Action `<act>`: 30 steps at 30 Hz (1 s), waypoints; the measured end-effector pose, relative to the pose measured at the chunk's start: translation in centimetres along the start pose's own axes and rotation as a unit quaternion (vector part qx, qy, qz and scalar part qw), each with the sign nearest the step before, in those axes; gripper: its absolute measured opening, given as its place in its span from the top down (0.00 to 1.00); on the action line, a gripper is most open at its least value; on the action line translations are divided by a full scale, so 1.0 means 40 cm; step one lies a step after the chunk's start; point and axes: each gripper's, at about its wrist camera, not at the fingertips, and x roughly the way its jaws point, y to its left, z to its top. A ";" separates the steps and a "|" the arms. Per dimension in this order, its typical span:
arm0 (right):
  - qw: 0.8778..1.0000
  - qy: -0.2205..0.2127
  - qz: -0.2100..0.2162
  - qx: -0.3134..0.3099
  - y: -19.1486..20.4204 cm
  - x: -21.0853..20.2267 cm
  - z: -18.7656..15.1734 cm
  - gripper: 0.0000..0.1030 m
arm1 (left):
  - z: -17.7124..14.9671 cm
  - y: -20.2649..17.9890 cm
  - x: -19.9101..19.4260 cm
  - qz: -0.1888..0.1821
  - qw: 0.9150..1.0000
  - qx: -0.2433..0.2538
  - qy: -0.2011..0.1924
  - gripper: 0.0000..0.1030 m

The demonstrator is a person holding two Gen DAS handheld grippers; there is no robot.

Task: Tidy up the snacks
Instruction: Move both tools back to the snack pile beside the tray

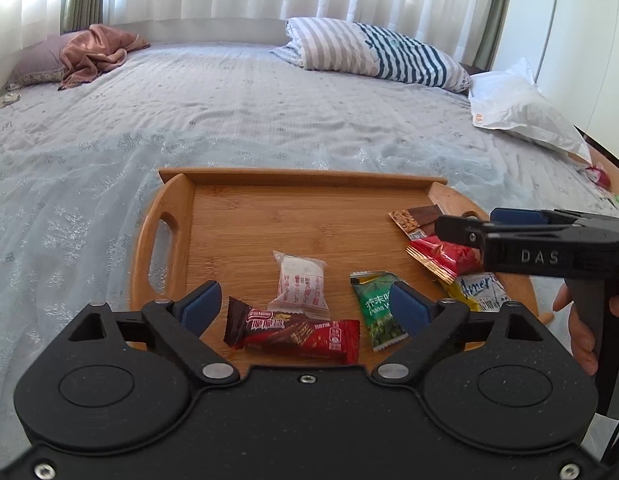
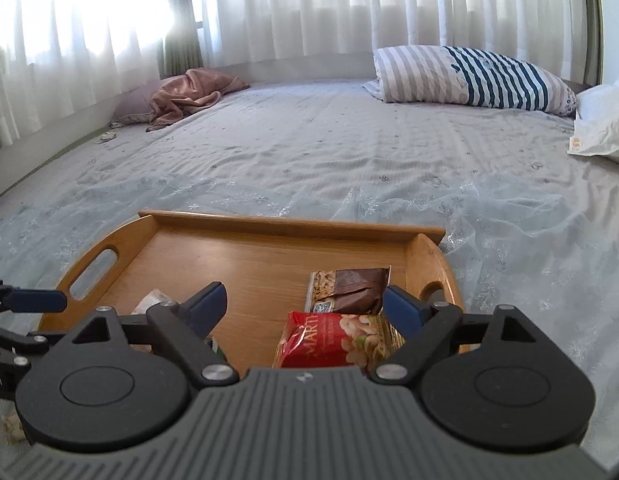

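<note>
Both jaws apart and empty, the left gripper (image 1: 305, 306) and right gripper (image 2: 305, 306) hover above snack packets on the wooden tray (image 1: 293, 178); next pick best taken squarely, one packet only.

Bed (image 1: 269, 120): wooden tray (image 1: 309, 178), striped pillow (image 1: 373, 50), pink cloth (image 1: 97, 54), white bag (image 1: 521, 112).

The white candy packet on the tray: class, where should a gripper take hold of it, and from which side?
Grip the white candy packet across its puffed middle, from above, jaws closing on its long side edges. It lies flat on the wooden tray, clear of neighbours.
</note>
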 end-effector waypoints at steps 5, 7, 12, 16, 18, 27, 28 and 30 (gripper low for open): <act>1.000 -0.013 0.019 0.002 0.018 -0.060 -0.023 0.07 | -0.016 0.003 -0.055 -0.006 1.000 0.000 -0.012 0.10; 1.000 -0.018 0.025 0.000 0.026 -0.081 -0.029 0.05 | -0.024 0.002 -0.071 -0.009 1.000 0.000 -0.016 0.09; 0.999 -0.026 0.037 -0.005 0.038 -0.125 -0.051 0.03 | -0.044 0.006 -0.104 -0.011 1.000 -0.004 -0.023 0.08; 0.999 -0.032 0.042 -0.010 0.050 -0.156 -0.072 0.02 | -0.059 0.012 -0.126 -0.010 1.000 -0.006 -0.025 0.08; 0.998 -0.033 0.043 -0.012 0.054 -0.168 -0.081 0.02 | -0.066 0.013 -0.138 -0.005 1.000 -0.003 -0.029 0.08; 0.998 -0.037 0.042 -0.016 0.077 -0.213 -0.132 0.01 | -0.106 0.021 -0.204 0.005 0.999 0.008 -0.043 0.07; 0.998 -0.037 0.041 -0.019 0.081 -0.215 -0.138 0.01 | -0.112 0.023 -0.212 0.005 0.999 0.010 -0.045 0.07; 0.998 -0.042 0.032 -0.029 0.091 -0.223 -0.152 0.01 | -0.123 0.028 -0.229 0.003 0.999 0.009 -0.045 0.07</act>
